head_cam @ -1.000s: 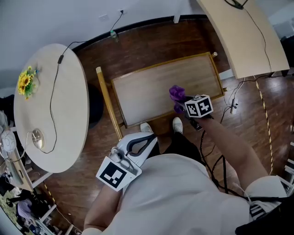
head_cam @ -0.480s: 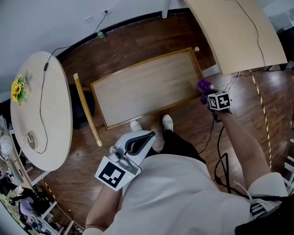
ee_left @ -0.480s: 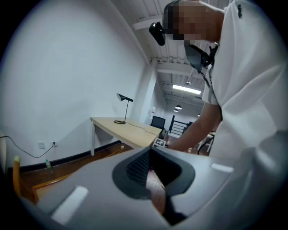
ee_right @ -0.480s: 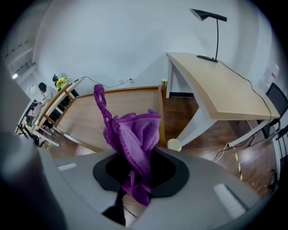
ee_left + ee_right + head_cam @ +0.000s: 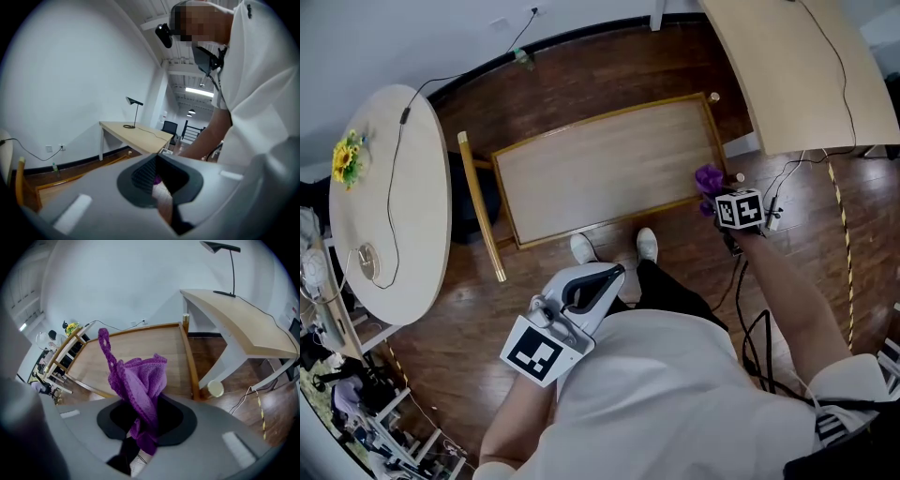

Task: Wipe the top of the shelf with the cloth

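The shelf top is a pale wood panel with a raised rim, lying across the floor ahead of the person. My right gripper is shut on a bunched purple cloth at the shelf's right front corner. In the right gripper view the cloth sticks up out of the right gripper, with the shelf top stretching beyond it and a round corner post to the right. My left gripper is held back by the person's body, shut and holding nothing, as the left gripper also shows in its own view.
A round white table with sunflowers and a cable stands left. A light wood desk stands at the far right, a lamp on it. Cables lie on the floor right of the shelf. The person's shoes touch the shelf's front.
My right gripper has carried the cloth from the shelf top's right-middle area to its right front corner. The left gripper stays by the body.
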Demonstrator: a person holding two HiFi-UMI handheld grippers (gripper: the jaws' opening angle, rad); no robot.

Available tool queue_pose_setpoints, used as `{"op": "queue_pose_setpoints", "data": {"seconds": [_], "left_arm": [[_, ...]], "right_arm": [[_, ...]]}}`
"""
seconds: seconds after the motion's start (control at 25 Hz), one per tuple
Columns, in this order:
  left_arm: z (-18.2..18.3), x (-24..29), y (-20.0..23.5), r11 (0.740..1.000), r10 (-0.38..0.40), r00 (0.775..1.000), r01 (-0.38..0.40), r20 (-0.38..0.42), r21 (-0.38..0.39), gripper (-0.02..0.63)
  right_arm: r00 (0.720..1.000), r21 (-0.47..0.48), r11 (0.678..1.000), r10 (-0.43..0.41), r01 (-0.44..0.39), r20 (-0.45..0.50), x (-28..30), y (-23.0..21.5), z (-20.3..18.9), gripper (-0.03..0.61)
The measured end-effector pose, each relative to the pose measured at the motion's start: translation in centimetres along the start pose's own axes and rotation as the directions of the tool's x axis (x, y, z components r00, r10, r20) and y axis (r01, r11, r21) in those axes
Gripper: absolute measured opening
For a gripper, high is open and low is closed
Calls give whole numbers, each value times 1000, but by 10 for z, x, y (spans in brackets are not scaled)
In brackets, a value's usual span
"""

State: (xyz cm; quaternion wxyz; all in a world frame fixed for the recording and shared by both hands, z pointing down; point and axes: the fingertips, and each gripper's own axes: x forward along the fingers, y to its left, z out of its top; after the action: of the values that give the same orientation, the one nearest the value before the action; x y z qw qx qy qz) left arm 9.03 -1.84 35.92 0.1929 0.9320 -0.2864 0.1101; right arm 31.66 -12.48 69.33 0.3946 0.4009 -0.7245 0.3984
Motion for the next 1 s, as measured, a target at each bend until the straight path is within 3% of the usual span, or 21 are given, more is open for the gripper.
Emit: {"op": "queue_pose_setpoints", "data": {"seconds": [0.56, 1.0], "left_arm": [[-15, -64, 38, 998, 59, 998, -58, 26, -38, 18], [-30, -125, 74, 995, 88, 995, -87, 35, -47, 18]], "right_arm": [[984, -18, 984, 175, -175, -33, 54, 173, 15, 100], [948, -124, 942, 300, -312, -108, 99, 327, 23, 100]]}}
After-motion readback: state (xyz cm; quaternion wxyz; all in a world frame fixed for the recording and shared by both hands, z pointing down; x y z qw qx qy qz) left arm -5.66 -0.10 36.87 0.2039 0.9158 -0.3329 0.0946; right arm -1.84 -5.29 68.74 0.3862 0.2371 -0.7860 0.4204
